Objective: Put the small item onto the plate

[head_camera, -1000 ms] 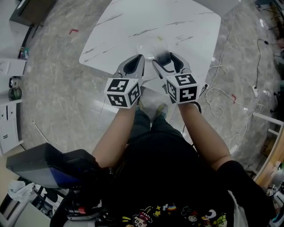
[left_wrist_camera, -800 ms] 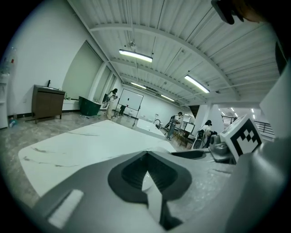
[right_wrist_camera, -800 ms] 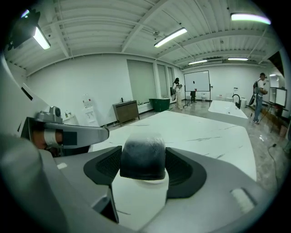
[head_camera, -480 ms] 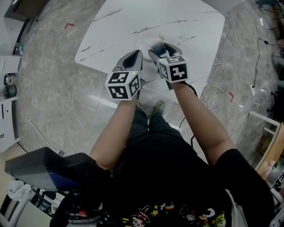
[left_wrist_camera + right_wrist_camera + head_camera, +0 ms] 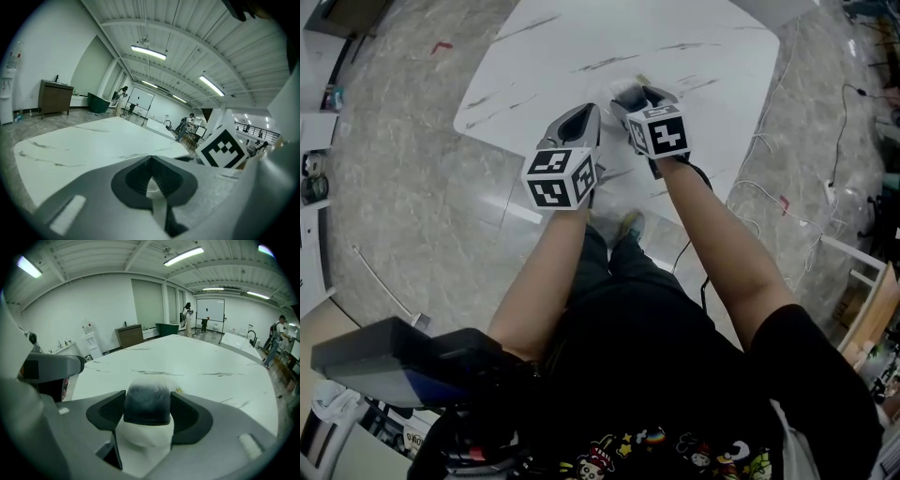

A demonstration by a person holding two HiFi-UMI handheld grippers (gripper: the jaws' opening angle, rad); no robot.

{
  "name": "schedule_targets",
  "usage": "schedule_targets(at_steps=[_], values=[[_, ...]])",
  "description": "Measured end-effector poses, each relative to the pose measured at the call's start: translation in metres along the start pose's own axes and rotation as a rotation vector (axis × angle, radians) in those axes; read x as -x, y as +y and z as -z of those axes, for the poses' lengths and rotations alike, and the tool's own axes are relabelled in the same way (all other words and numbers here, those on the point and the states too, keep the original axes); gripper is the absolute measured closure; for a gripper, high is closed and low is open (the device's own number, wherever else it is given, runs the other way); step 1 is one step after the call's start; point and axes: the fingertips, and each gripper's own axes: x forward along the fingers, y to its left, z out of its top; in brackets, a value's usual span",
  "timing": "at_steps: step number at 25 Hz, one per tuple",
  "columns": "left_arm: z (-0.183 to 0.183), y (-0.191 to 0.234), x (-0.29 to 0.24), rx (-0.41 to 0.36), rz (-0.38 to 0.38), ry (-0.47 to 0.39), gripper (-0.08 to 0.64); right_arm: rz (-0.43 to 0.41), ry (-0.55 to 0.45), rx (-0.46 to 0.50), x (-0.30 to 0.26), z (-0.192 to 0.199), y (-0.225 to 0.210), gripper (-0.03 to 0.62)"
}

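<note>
**While you grip the item, setting down remains**

Although your right claw [image 5: 147, 398] is pinching the small dark rounded item [image 5: 146, 412], it is not yet on the clear glass plate [image 5: 607, 92], which lies just beyond that claw on the white marble bench [image 5: 581, 47]. Your left claw [image 5: 151, 161], pressed together and empty, hovers beside the plate. Pickup looks done; lowering and release are left.

You have a white marble table [image 5: 562, 47] on grey floor; right of the table lie loose cables [image 5: 759, 192], left of it 1 red mark [image 5: 441, 46].
</note>
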Motion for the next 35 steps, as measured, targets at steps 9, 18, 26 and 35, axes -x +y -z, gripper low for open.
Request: schedule_targets(at_steps=[9,18,26,35], values=[[0.002,0.005,0.001,0.027,-0.005,-0.008,0.558,0.017,0.077,0.044,-0.016,0.007,0.000,0.267],[0.005,0.008,0.004,0.039,-0.001,-0.007,0.558,0.036,0.122,0.052,-0.023,0.012,-0.002,0.267],[0.008,0.008,0.005,0.042,0.006,-0.006,0.558,0.043,0.138,0.075,-0.029,0.017,-0.003,0.267],[0.017,0.011,0.008,0.053,0.003,0.003,0.558,0.037,0.143,0.078,-0.034,0.017,-0.004,0.267]])
